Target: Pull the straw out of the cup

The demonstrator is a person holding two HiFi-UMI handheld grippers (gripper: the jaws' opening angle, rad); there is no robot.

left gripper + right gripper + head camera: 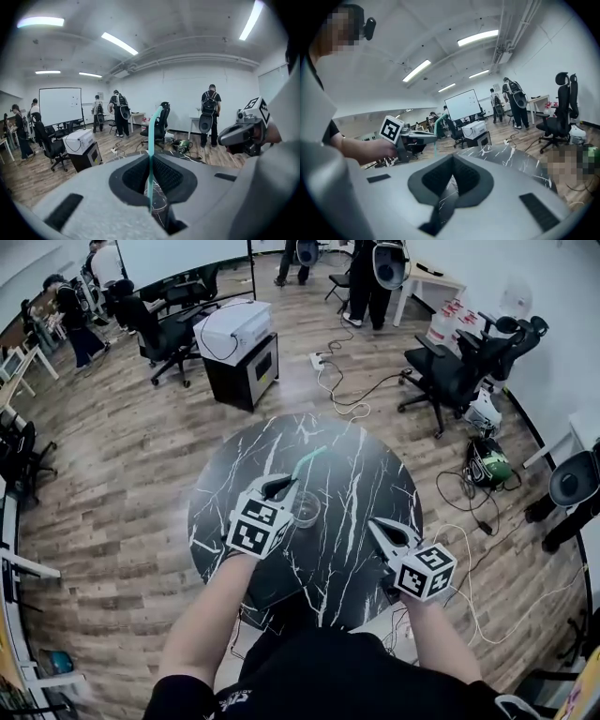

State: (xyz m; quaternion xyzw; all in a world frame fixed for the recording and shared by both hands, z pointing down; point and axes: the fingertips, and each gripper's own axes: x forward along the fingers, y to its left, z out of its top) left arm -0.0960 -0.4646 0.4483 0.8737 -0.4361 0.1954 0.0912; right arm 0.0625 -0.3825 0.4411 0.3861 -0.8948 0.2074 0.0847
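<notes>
Open office, wood floor, cables, chairs, people standing far back. Round black marble table [361, 470] just ahead of person. Clear cup [306, 509] upright near table centre. Left gripper [281, 486] raised over cup, jaws nearly together, pinching teal straw [308, 461] low on its length. Straw tilted, bent top pointing away from person; lower end hangs over cup, contact with cup unclear. Right gripper [378, 527] beside cup, apart from it, jaws together, nothing between them.
</notes>
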